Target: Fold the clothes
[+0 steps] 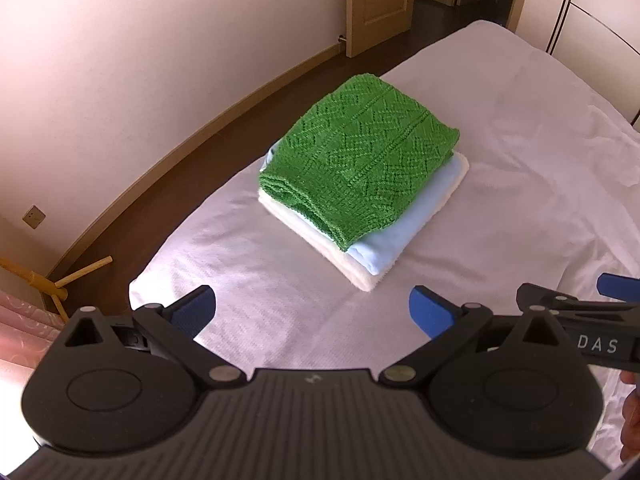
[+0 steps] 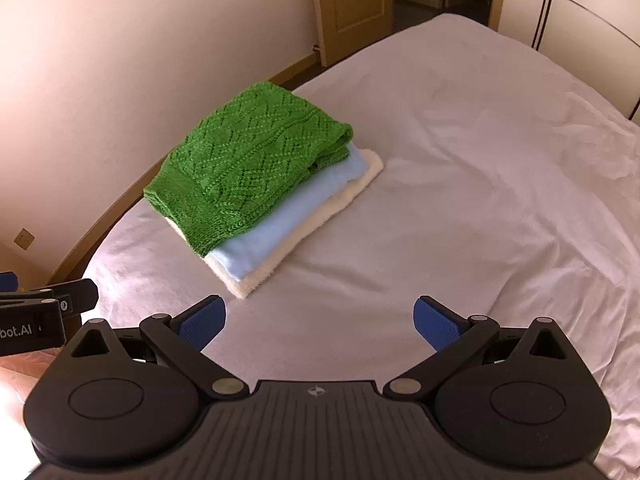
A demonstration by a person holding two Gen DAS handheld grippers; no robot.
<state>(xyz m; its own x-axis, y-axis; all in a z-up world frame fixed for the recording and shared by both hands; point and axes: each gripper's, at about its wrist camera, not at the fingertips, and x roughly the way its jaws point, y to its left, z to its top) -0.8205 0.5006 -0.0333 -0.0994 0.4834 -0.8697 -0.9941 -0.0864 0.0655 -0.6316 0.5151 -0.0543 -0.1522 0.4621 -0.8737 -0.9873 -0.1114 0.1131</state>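
Left wrist view: the left gripper (image 1: 312, 312) was seen spread wide with nothing held, two blue textured pads (image 1: 430, 314) on black hinged arms. Part of the right gripper (image 1: 580, 308) was seen at the right edge, side-on; its gap could not be told from here. One stack of three folded pieces was seen on the bed (image 1: 500, 200), at centre and beyond the fingertips, nothing touching it. On top, a green sweater (image 1: 356, 156) in open lace knit with a diamond pattern and a ribbed hem; under it a smooth pale blue garment (image 1: 394, 240); at the bottom a fluffy white garment (image 1: 360, 276). The stack was rectangular, its long axis run from near-right to far-left, with the green hem pointed near-right. The white bed cover was finely ribbed and lightly creased. A wooden door (image 1: 380, 0) was seen far off, and a wall socket (image 1: 33, 216) at left.

Right wrist view: the right gripper (image 2: 320, 320) was likewise seen wide open and empty, two blue pads on it. The left gripper (image 2: 48, 300) was caught at the left edge. The same three-piece stack was seen left of centre, near the bed's left edge, its long axis run near-right to far-left. More crumpled cover was seen at far right.
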